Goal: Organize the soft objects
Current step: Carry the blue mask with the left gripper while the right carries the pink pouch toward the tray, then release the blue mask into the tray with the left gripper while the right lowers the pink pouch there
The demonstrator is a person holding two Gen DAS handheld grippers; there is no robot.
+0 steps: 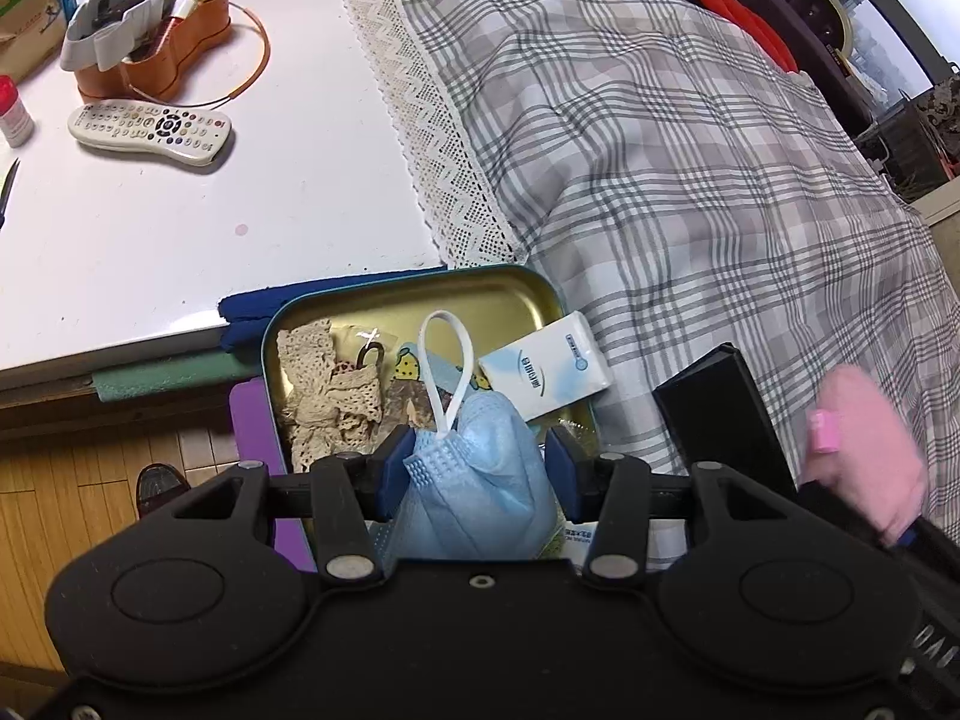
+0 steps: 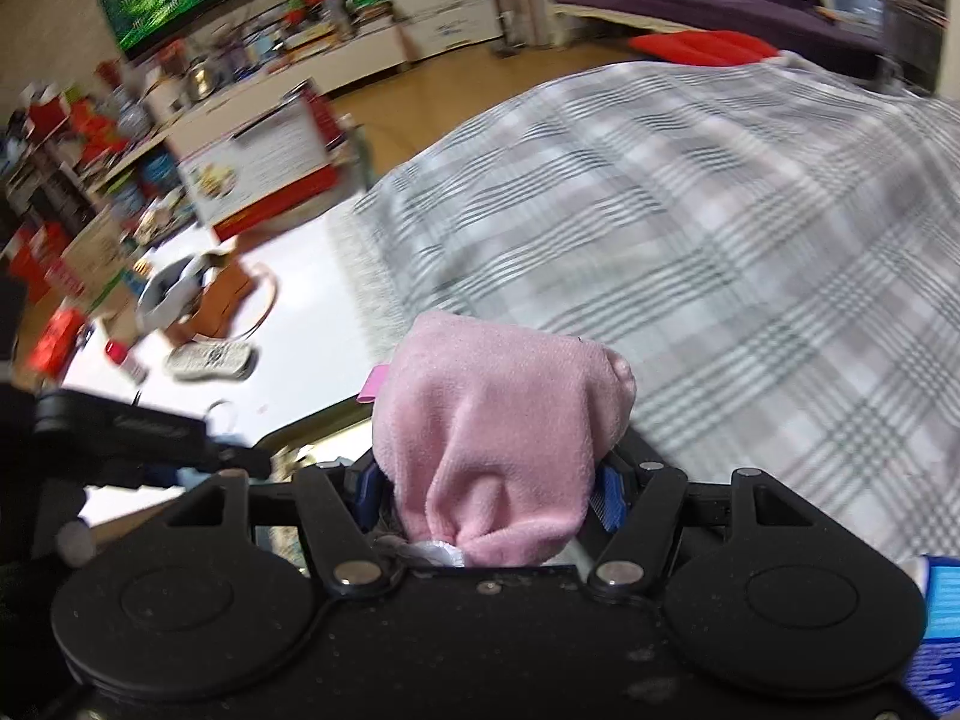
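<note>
Blue pleated face mask (image 1: 480, 468) sits bunched between the pads of the left tongs (image 1: 480, 465), which are clenched on it, its white ear loop (image 1: 447, 369) standing up above the grip. Just beyond and below lies an open gold-lined tin (image 1: 432, 294) holding cream lace trim (image 1: 327, 390), a cartoon-printed packet and a white tissue pack (image 1: 543, 366) that leans over its right rim. The tin rests at the edge of a plaid bedspread (image 1: 690, 180) with a lace border (image 1: 432, 138), beside a white tabletop (image 1: 210, 210) carrying a remote control (image 1: 150, 129) and a copper-coloured tin (image 1: 174, 48).

From the right wrist view, the right tongs (image 2: 489, 492) are clamped on a pink fleecy cloth (image 2: 498, 420) with a small pink tag, held above the bedspread near the tin; the picture is motion-blurred. The same cloth (image 1: 858, 444) shows at the far right of the left view
</note>
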